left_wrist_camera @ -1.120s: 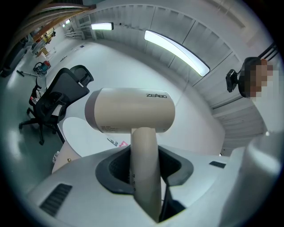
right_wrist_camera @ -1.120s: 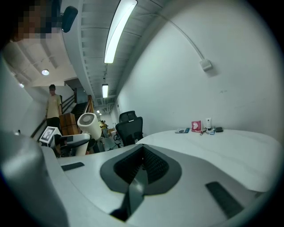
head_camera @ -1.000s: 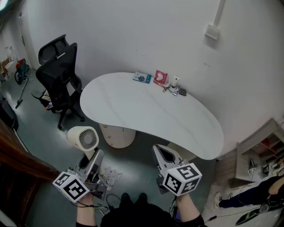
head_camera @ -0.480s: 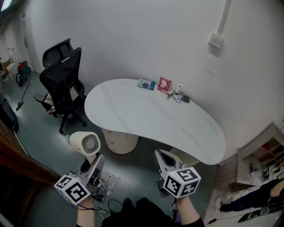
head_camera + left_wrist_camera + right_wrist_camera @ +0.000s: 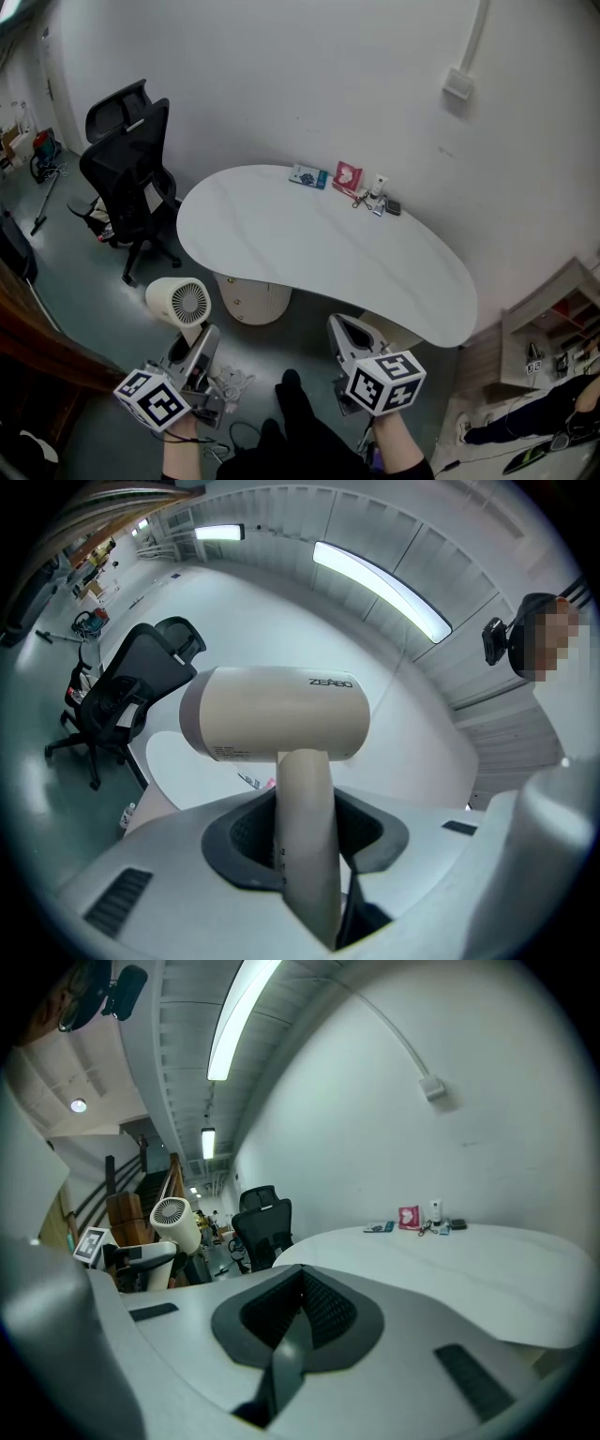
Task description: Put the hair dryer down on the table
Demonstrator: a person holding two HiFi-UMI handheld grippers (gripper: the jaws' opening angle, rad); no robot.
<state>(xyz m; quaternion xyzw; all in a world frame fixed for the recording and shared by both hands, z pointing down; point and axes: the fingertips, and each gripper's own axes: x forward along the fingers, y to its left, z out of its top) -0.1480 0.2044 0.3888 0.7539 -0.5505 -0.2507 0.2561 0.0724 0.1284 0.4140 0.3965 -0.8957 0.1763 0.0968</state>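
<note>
A cream hair dryer (image 5: 178, 300) with a round grille hangs in front of the white oval table (image 5: 309, 244), over the floor at lower left. My left gripper (image 5: 192, 342) is shut on its handle. In the left gripper view the handle (image 5: 305, 855) stands upright between the jaws, with the barrel (image 5: 281, 714) lying across above them and the table (image 5: 169, 761) behind. My right gripper (image 5: 349, 333) is shut and holds nothing, short of the table's near edge. From the right gripper view the hair dryer (image 5: 173, 1222) shows at the left and the table (image 5: 469, 1260) lies ahead.
A black office chair (image 5: 127, 178) stands left of the table. Small items (image 5: 347, 178) lie along the table's far edge by the wall. Below the table are a beige pedestal (image 5: 248, 286) and cables (image 5: 230, 375) on the floor. Shelves (image 5: 553, 319) stand at right.
The view has shifted slightly and the table sits a little lower in it. A dark leg and shoe now reach forward between the grippers. The hair dryer stays held.
</note>
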